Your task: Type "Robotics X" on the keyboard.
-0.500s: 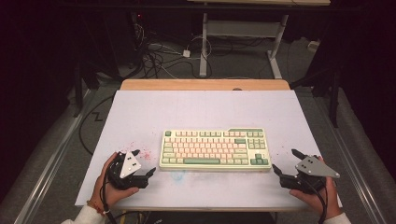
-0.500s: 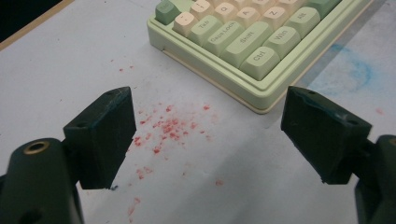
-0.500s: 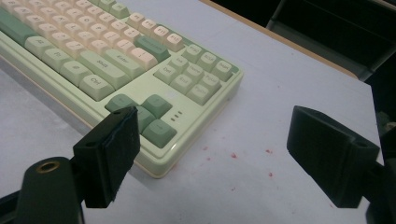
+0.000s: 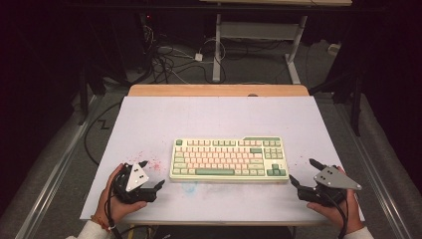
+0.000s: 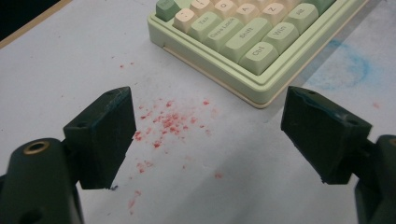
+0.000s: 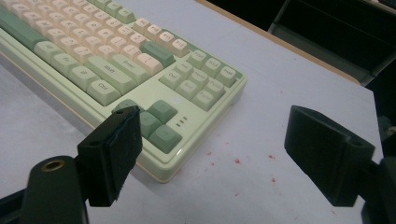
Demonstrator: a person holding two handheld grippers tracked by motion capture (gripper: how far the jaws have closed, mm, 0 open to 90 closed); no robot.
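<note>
Keyboard [image 4: 229, 159] lies lengthwise between both spread tools, left tool [image 4: 151, 176] and right tool [image 4: 303, 173] flanking its ends.

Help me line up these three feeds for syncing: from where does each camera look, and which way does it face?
High view: above the near table edge, looking forward and down; both hands, left tongs, right tongs.
Left gripper view: rides the left tongs, facing the keyboard corner and red specks.
Right gripper view: rides the right tongs, facing the arrow-key corner.
All share the keyboard.
</note>
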